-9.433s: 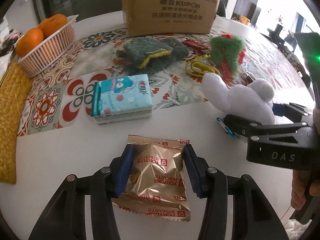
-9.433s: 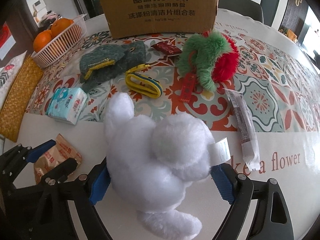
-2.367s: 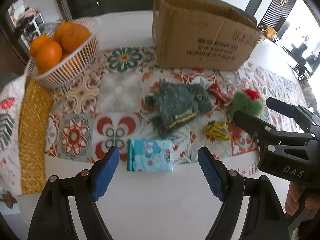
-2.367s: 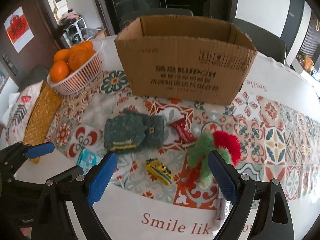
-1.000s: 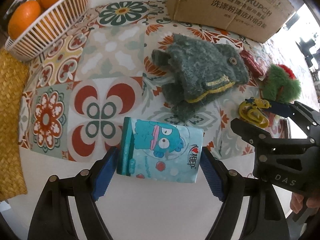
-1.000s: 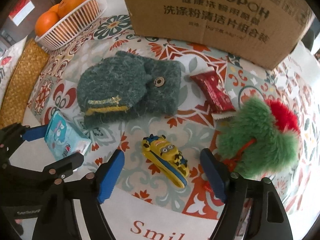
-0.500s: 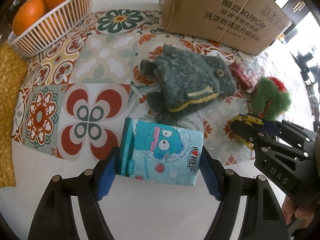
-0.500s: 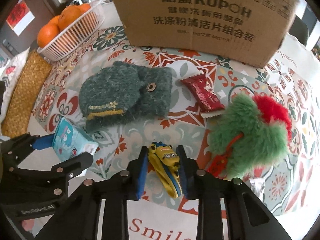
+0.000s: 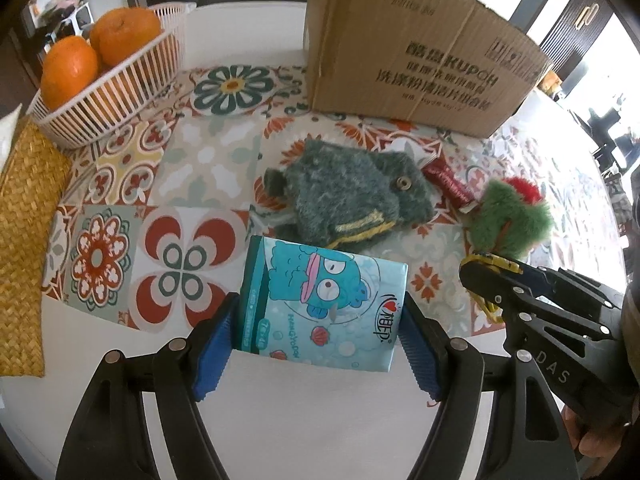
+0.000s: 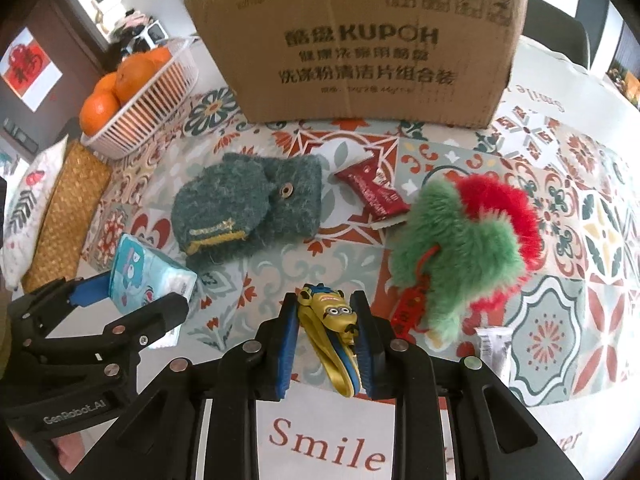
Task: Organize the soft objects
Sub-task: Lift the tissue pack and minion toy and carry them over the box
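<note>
- A round white table point(image 9: 320, 432) fills the room's middle, and a cloth with bright flower tiles point(image 9: 192, 168) covers part of it.
- A big brown cardboard box point(image 10: 360, 48) stands at the back of the cloth.
- A white basket point(image 9: 120, 92) with oranges point(image 9: 70, 72) sits at the back left, next to a yellow woven mat point(image 9: 24, 240).
- The left gripper point(image 9: 320, 328) pinches a blue tissue pack point(image 9: 324, 308) with a cartoon fish on it. Its blue pads point(image 9: 216, 344) press on both sides of the pack.
- The right gripper point(image 10: 328, 344) is squeezed narrow on a small yellow Minion toy point(image 10: 332, 320). The toy sits between the two pads, near the front edge of the cloth.
- A fuzzy dark green mitten point(image 10: 248, 208) lies in the middle of the cloth, just behind the tissue pack.
- A fluffy green and red toy point(image 10: 468, 240) lies to the right of the mitten.
- A small red snack packet point(image 10: 372, 192) lies between the mitten and the fluffy toy.
</note>
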Demonstrator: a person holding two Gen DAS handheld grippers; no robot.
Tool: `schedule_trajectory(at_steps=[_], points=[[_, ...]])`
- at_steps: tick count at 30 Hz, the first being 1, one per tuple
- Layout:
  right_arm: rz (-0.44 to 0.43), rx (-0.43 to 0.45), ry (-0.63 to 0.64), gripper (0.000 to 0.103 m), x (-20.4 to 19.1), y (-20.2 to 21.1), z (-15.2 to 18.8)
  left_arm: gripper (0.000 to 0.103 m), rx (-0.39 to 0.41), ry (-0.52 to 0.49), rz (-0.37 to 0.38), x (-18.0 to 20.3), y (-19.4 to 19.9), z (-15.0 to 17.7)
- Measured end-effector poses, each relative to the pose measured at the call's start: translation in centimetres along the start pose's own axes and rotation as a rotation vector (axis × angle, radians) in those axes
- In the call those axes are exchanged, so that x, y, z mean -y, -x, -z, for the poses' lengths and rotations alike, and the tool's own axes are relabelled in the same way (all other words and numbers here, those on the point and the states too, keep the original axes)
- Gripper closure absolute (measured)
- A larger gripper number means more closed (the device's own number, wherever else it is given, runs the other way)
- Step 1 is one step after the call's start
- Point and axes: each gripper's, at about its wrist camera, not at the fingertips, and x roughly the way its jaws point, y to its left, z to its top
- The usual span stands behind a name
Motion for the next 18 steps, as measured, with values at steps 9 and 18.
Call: schedule_trajectory(at_steps=[9,18], points=[[0.014,0.1,-0.034,0.076,0.4,3.5,-0.6,0.028,0.099,-0.031,-0.017,1.3,3.3,-0.8],[0.038,0.237,-0.041,0.076,0.3,8.3,-2.3,0.028,0.236,-0.079,-0.022,2.8,7.5,-2.9]])
